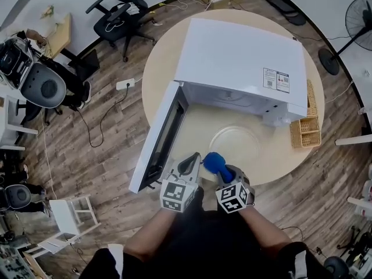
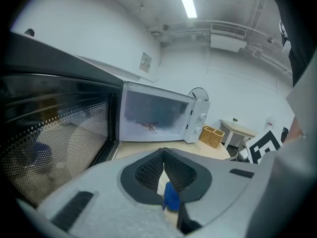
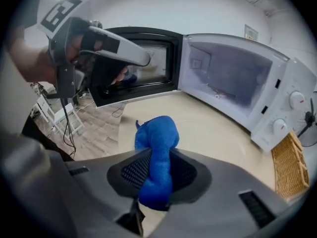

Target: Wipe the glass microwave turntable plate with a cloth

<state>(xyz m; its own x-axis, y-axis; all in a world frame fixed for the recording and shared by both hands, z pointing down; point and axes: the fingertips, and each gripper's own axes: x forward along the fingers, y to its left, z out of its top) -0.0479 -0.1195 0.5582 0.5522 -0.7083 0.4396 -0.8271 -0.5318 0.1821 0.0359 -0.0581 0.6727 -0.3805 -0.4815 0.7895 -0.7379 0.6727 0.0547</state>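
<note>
We hold both grippers over the near edge of the round desk point(image 1: 163, 68), in front of the microwave point(image 1: 244, 57), whose door point(image 1: 165, 138) stands open to the left.

The right gripper point(image 1: 228, 172) has its fingers clamped on the cloth point(image 1: 214, 163). In the right gripper view the cloth point(image 3: 158, 133) is a rolled blue bundle, pinched at its middle between the two dark pads. Its upper end sticks out past the fingertips and its lower end bulges out behind them.

The left gripper point(image 1: 189, 163) is just beside the right one, with the cloth between the two in the head view. Its fingers are together at the tips and grip nothing. In the left gripper view the pads point(image 2: 148, 172) meet at a point. Below that point a thin slit shows the desk and a scrap of blue.

The plate point(image 1: 235, 144) lies flat on the desk, outside the microwave, between its open front and the near edge, just beyond the grippers. Neither gripper nor the cloth touches it.

A basket point(image 1: 306, 131) sits at the right edge of the desk, beside the microwave.
</note>
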